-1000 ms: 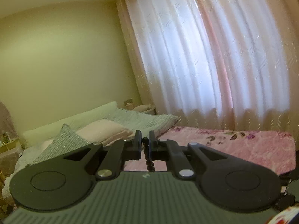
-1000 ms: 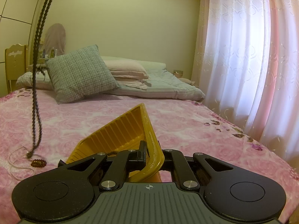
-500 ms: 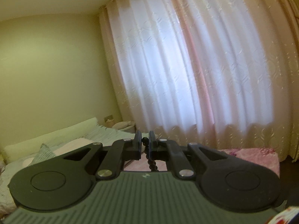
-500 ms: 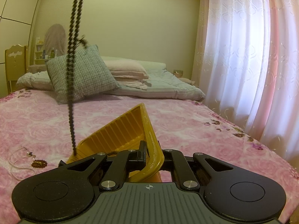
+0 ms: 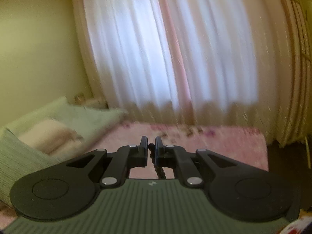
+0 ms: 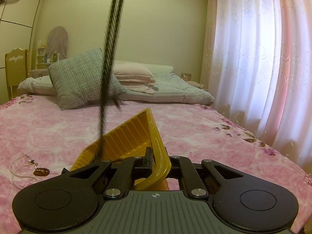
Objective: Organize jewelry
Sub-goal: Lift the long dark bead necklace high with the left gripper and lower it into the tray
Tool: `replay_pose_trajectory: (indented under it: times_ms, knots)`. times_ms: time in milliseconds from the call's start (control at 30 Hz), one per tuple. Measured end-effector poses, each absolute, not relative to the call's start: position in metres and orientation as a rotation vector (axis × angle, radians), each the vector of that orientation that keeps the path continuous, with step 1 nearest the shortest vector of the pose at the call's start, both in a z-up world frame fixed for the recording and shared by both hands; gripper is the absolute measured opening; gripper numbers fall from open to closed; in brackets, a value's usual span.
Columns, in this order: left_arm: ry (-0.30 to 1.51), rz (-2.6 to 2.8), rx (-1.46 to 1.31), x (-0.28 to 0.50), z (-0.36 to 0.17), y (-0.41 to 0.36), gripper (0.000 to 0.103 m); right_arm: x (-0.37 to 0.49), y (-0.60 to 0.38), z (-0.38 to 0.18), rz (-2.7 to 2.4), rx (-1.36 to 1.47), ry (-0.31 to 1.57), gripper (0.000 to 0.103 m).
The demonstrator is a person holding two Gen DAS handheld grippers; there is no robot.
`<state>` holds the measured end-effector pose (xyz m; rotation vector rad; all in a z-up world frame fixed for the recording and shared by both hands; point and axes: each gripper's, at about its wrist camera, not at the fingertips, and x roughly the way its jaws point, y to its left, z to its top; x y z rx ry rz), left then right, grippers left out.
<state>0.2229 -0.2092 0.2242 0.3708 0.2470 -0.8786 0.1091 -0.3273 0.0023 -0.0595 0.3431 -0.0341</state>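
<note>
left gripper (image 5: pixel 151 146): pinching black bead necklace (image 6: pixel 109 58)
right gripper (image 6: pixel 156 156): clamped on yellow tray (image 6: pixel 128 136) rim
tip: lower strand slowly, frame centre, tray steady

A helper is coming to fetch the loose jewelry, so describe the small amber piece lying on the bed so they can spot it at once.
Start at the pink floral bedspread and go to its near left part, left of the tilted yellow tray. There a thin pale bead strand loops on the cover. The amber piece lies inside that loop: a small oval, dark brown-orange cluster, the only dark thing there.
</note>
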Motion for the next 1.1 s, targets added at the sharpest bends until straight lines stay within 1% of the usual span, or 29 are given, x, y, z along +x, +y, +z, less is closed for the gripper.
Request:
replay_pose_trajectory:
  times_ms: [167, 433, 500, 567, 767, 967, 1100]
  knots:
    - [0.378, -0.913, 0.408, 0.229, 0.173, -0.228, 0.006, 0.11, -0.328, 0.002, -0.033, -0.061, 0.343, 0.007]
    - [0.532, -0.914, 0.437, 0.238, 0.113, -0.218, 0.007, 0.108, -0.328, 0.002, -0.037, -0.056, 0.346, 0.007]
    - [0.547, -0.914, 0.444, 0.24, 0.107, -0.217, 0.01, 0.109, -0.327, 0.002, -0.037, -0.056, 0.346, 0.007]
    - [0.555, -0.908, 0.447, 0.24, 0.103, -0.214, 0.018, 0.108, -0.327, 0.001, -0.039, -0.058, 0.347, 0.007]
    - [0.534, -0.862, 0.417, 0.245, 0.11, -0.195, 0.018, 0.108, -0.328, 0.002, -0.041, -0.059, 0.348, 0.007]
    - [0.519, -0.753, 0.327, 0.252, 0.116, -0.147, 0.02, 0.108, -0.328, 0.002, -0.04, -0.061, 0.347, 0.007]
    - [0.534, -0.67, 0.31, 0.255, 0.105, -0.116, 0.022, 0.108, -0.327, 0.002, -0.041, -0.063, 0.347, 0.007]
